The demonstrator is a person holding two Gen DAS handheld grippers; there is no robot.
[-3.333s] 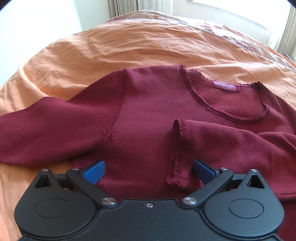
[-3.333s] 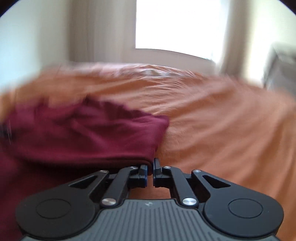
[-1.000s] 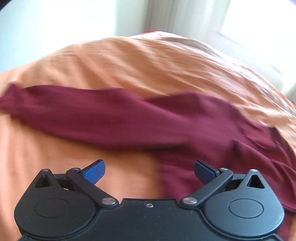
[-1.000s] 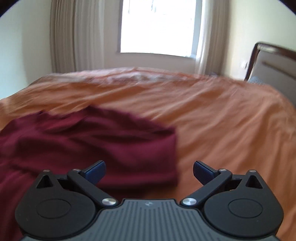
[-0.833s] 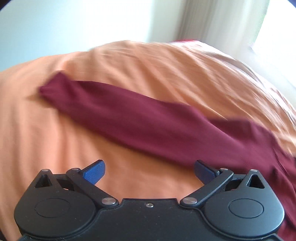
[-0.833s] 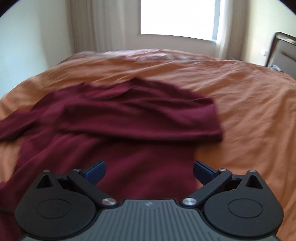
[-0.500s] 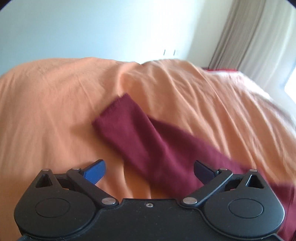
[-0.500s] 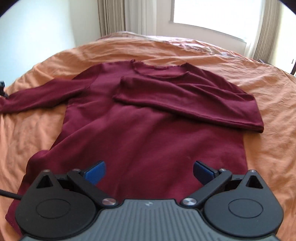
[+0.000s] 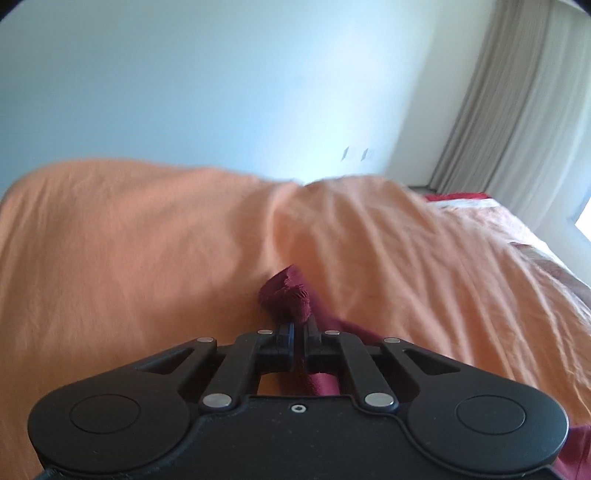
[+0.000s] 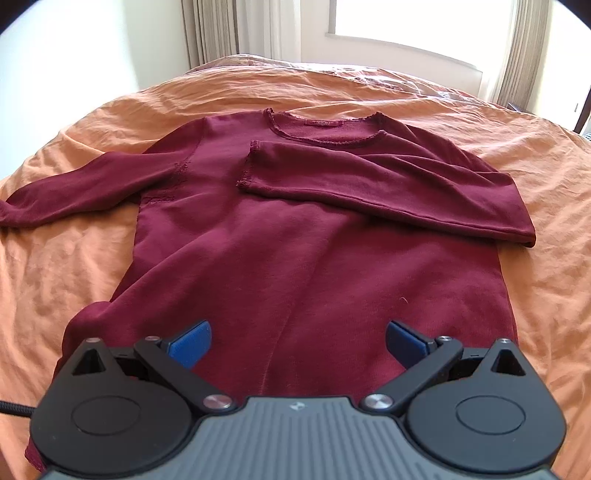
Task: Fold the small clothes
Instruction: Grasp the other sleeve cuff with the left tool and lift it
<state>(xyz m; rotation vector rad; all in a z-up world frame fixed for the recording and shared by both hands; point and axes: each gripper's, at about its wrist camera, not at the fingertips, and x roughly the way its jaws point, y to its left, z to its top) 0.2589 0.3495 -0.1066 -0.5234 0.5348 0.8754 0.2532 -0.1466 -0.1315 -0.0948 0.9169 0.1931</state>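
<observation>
A dark red long-sleeved top (image 10: 288,243) lies flat on the orange bedspread (image 10: 480,122), neckline away from me. Its right sleeve (image 10: 388,184) is folded across the chest, cuff near the middle. Its left sleeve (image 10: 85,188) stretches out to the left. My left gripper (image 9: 299,328) is shut on the cuff (image 9: 286,297) of that left sleeve, which bunches just past the fingertips. My right gripper (image 10: 297,341) hovers open over the hem, blue pads (image 10: 192,341) wide apart and holding nothing.
The orange bedspread (image 9: 129,258) runs wide to the left of the cuff, up to a pale blue wall (image 9: 221,92). Curtains (image 10: 221,33) and a bright window (image 10: 424,22) stand behind the bed. A dark headboard edge (image 10: 583,110) shows at far right.
My left gripper swung left along the outstretched sleeve to its cuff and shut on it. My right gripper pulled back to the hem and stays open.
</observation>
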